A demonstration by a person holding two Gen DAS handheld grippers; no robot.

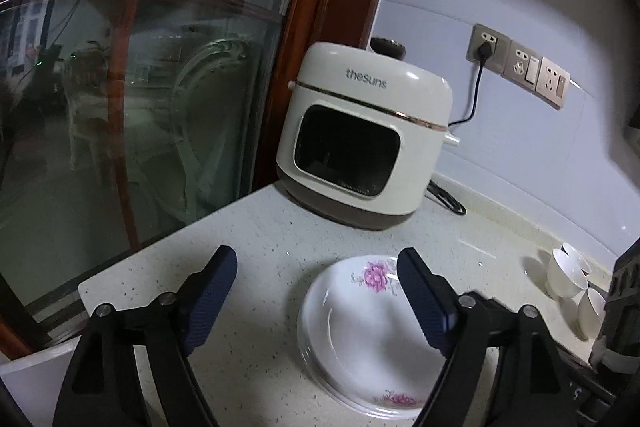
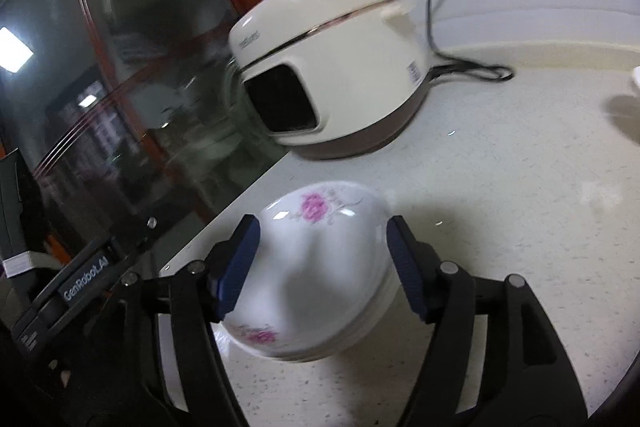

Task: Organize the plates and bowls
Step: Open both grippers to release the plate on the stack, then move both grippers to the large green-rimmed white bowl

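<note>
The stack of flowered plates (image 1: 362, 339) shows at least 3 rims, the exact count unclear; 2 pink flower prints (image 1: 375, 275) mark the top plate; 3 small white cups (image 1: 568, 273) sit near the wall; 1 cream cooker (image 1: 366, 135) stands at the corner of the counter (image 1: 256, 227); 3 wall sockets (image 1: 520, 65) in a row, 1 with a black plug (image 1: 485, 49); 2 grippers, the left gripper (image 1: 316, 301) and the right gripper (image 2: 320, 267), each with 2 blue-padded fingers (image 1: 210, 295).

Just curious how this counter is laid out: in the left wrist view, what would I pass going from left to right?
Glass door → cream cooker → wall sockets → small white cups at the far right.
</note>
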